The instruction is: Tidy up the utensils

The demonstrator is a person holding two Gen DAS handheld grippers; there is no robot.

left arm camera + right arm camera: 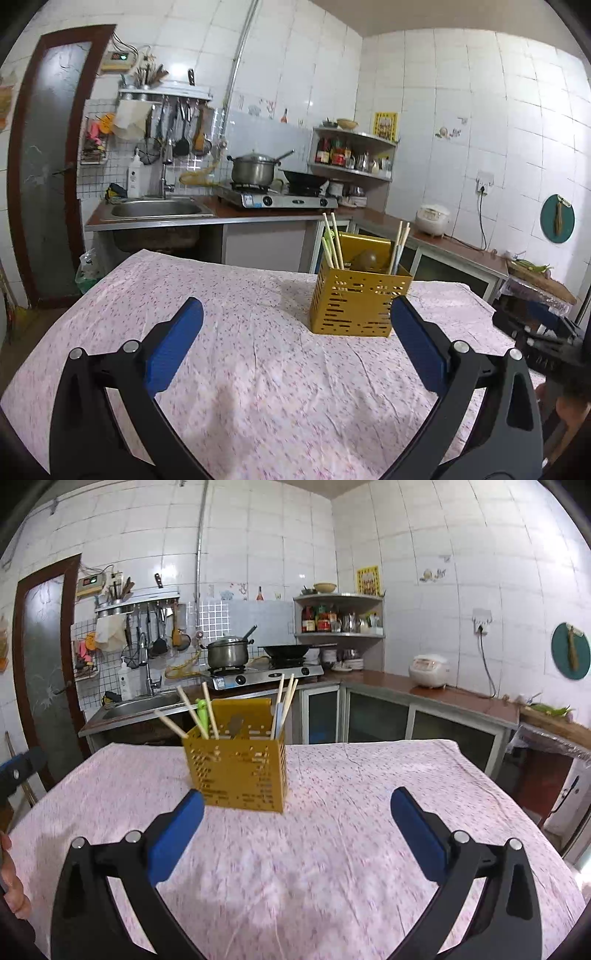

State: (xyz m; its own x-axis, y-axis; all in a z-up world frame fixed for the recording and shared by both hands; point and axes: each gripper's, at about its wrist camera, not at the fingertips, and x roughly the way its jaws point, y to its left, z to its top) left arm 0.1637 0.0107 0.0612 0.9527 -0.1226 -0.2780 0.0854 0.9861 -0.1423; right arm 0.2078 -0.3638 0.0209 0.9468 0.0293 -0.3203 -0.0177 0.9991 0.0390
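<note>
Left wrist view: the left gripper (pixel 297 314) stands with its jaws wide apart and nothing between them, its blue pads (pixel 175 347) hanging over the bench (pixel 240 369), which is covered by a pink flowered cloth. Just beyond the right-hand pad stands the yellow perforated utensil holder (pixel 360 304), upright on the cloth. Pale chopsticks (pixel 334 242) lean out of its left compartment beside something green, more chopsticks (pixel 400 245) rise from its right compartment, and a dark rounded utensil sits in the middle; what it is I cannot tell. At the far right edge a dark part of the other tool shows, blurred.

Right wrist view: the right gripper (pixel 297 799) is likewise spread wide and empty above the cloth. The utensil holder (pixel 240 771) stands just past the left-hand pad, well apart from the right-hand one. Chopsticks (pixel 195 714) fan out of its left side, one tilted far to the left, and others (pixel 286 701) stand on its right. At the left edge a blue pad of the left gripper (pixel 22 764) and part of a hand (pixel 11 882) appear.

Behind the bench run a counter with a sink (pixel 157 210), a stove with a pot (pixel 253 170) and a wok (pixel 304 179), and a rice cooker (pixel 428 672).
</note>
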